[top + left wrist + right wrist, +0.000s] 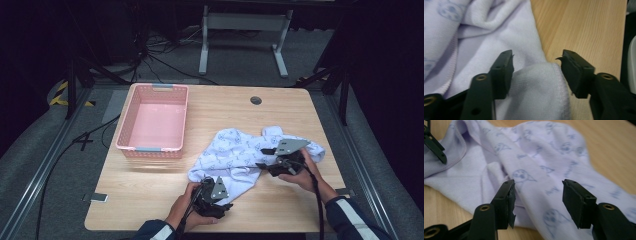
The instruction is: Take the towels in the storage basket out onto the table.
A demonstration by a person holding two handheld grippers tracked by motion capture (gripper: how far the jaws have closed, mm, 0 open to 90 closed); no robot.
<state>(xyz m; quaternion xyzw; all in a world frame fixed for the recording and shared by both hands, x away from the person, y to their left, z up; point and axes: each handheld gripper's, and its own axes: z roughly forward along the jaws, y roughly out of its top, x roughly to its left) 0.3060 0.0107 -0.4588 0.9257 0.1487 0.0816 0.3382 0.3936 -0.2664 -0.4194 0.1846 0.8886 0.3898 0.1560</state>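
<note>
A pale printed garment (240, 152) lies crumpled on the table (150, 190), right of centre toward the near edge. The left gripper (536, 67) straddles its near hem, jaws wide; the right gripper (537, 195) hovers wide over its right side. A pink basket (152, 120) sits far left.
</note>
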